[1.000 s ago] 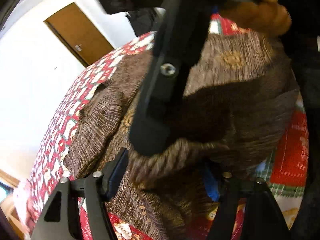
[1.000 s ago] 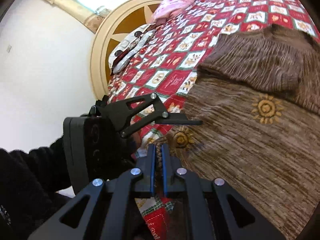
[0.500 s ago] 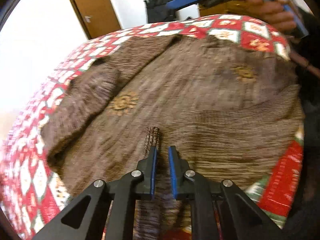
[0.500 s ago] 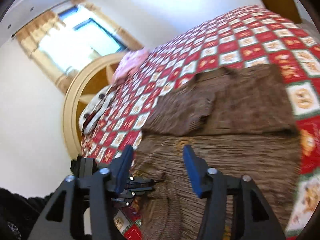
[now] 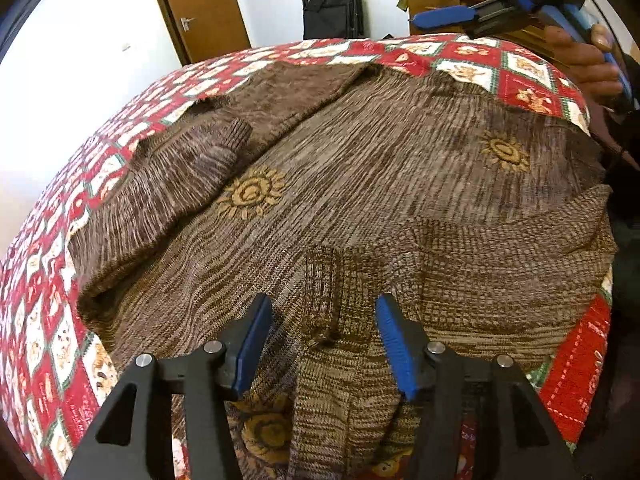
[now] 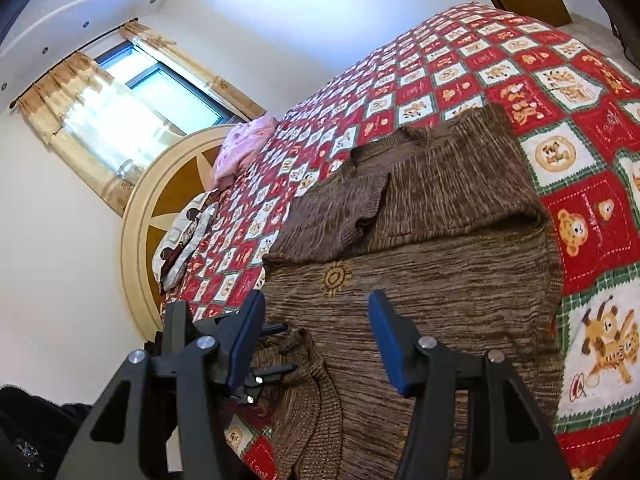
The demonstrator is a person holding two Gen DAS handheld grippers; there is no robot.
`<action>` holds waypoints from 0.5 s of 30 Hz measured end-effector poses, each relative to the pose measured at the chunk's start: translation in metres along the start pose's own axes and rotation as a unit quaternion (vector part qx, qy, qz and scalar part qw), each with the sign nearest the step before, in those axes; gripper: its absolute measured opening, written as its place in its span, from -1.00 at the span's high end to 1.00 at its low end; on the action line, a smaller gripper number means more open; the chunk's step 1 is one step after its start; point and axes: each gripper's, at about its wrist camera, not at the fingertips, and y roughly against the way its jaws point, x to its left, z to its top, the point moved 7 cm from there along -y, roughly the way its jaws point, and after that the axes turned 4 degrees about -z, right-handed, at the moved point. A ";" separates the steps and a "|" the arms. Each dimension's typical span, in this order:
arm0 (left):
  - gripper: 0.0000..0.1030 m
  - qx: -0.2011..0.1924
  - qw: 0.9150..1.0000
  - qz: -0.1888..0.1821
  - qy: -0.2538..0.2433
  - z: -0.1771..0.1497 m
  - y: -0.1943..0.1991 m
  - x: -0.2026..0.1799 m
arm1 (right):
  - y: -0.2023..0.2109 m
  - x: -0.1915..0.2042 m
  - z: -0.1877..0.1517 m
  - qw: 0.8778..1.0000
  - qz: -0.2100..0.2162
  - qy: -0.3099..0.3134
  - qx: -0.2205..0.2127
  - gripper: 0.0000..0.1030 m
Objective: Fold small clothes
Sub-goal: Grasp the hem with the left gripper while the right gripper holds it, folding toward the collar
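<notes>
A brown knitted sweater (image 5: pixel 380 184) with gold sun motifs lies spread on a red-and-white patchwork bedspread (image 5: pixel 60 320). One sleeve is folded across its far side, another sleeve (image 5: pixel 320 300) lies over the near hem. My left gripper (image 5: pixel 322 316) is open just above that near sleeve, holding nothing. My right gripper (image 6: pixel 316 320) is open and empty above the sweater (image 6: pixel 440 280). It also shows raised at the top right of the left wrist view (image 5: pixel 460 16).
The bed's round cream headboard (image 6: pixel 160 200) and a pink pillow (image 6: pixel 244 144) are at the far end. A window with curtains (image 6: pixel 120 104), a wooden door (image 5: pixel 196 4) and a black bag (image 5: pixel 332 8) stand against the walls.
My left gripper has opened and let go of the sleeve cuff it was pinching. My right gripper, opened half a second ago, has lifted away from the sweater.
</notes>
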 end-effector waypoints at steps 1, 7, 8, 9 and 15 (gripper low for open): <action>-0.08 -0.001 1.000 -0.004 0.008 0.001 -0.001 0.001 | 0.000 -0.001 -0.001 1.000 0.000 -0.001 0.000 -0.13; 0.85 0.005 1.000 -0.007 -0.002 0.005 0.001 -0.017 | 0.012 -0.010 -0.001 1.000 -0.023 -0.006 -0.013 -0.13; 0.86 0.002 1.000 -0.006 0.006 0.007 0.002 -0.018 | 0.016 -0.012 -0.001 0.999 -0.028 -0.008 -0.017 -0.13; 0.87 -0.001 1.000 -0.009 0.020 0.008 0.004 -0.017 | 0.022 -0.015 0.000 0.999 -0.033 -0.013 -0.023 -0.13; 0.87 -0.088 0.990 0.002 0.114 0.030 0.052 0.002 | 0.059 -0.036 0.000 0.995 -0.085 -0.020 -0.041 -0.13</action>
